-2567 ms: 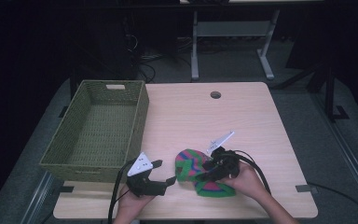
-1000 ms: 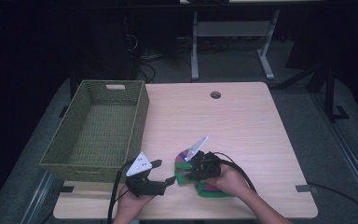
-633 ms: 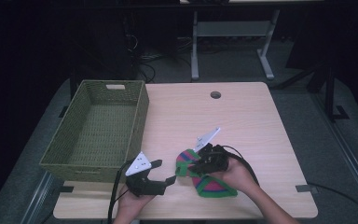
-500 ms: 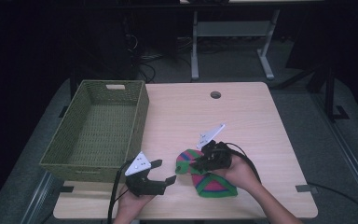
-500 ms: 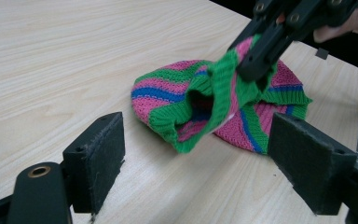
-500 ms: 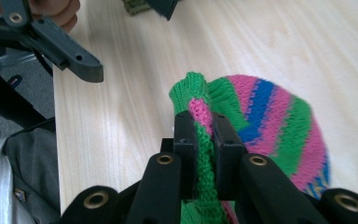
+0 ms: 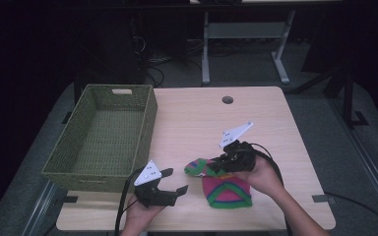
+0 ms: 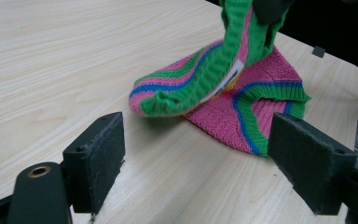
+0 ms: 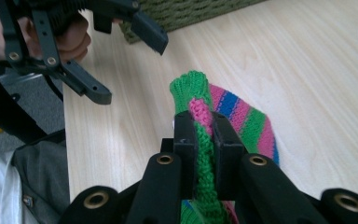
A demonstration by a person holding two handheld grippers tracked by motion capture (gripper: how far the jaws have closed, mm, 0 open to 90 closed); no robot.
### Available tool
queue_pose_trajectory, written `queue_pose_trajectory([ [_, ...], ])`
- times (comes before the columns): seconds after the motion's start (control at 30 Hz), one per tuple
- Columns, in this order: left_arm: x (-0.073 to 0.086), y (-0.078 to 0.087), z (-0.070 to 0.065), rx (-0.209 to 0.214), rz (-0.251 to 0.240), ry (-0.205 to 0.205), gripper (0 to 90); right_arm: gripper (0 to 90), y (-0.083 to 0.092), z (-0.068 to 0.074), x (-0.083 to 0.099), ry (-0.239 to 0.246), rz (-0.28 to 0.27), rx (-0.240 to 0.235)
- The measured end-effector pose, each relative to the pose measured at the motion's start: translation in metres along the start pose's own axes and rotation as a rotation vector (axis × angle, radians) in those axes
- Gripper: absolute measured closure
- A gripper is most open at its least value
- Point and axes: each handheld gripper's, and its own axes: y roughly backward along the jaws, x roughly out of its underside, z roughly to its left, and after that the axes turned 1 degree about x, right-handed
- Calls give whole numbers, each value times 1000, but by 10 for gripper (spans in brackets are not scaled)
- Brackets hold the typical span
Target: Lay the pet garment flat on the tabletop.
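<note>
We see a knitted hat (image 7: 226, 189) in pink, green and blue stripes lying near the front edge of the wooden table (image 7: 197, 118), a little right of the middle. The right gripper (image 7: 215, 164) is clenched on a fold of the hat's green ribbed edge: in the right gripper view its two black jaws press on the knit from both sides, with a pink and green ridge of fabric (image 9: 196, 105) standing up between and beyond them. That pinched edge is raised off the table, while the rest of the hat lies flat on the wood under it. In the left gripper view the lifted band (image 8: 200, 74) arches over the flat pink part and its rounded end droops towards the table, though we cannot quite tell whether the tip touches the wood.

The left gripper (image 7: 173, 182) sits just left of the hat, close to the table's near edge, with its jaws spread wide and nothing between them. Its pads (image 8: 98, 158) frame the hat from a short way off, and they do not touch it.

A green woven basket (image 7: 64, 162) stands at the left side of the table, apart from both grippers. A small round hole (image 7: 227, 100) is in the table near the far edge.
</note>
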Motion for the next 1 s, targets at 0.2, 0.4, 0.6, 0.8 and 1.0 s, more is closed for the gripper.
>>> queue_pose_trajectory([
  [0.2,0,-3,-1,5,1,-6,187,823,13,-1,-1,-19,-30,6],
  [0.4,-1,-10,-5,19,11,-17,187,824,29,0,-3,-16,-72,11],
  [0.6,-6,-16,-10,24,9,-47,187,824,42,2,-7,-8,-93,13],
  [0.8,-16,-29,-8,17,0,-49,187,824,52,3,-11,7,-120,5],
  [1.0,-16,-47,4,38,13,-18,186,824,58,3,-12,17,-133,1],
])
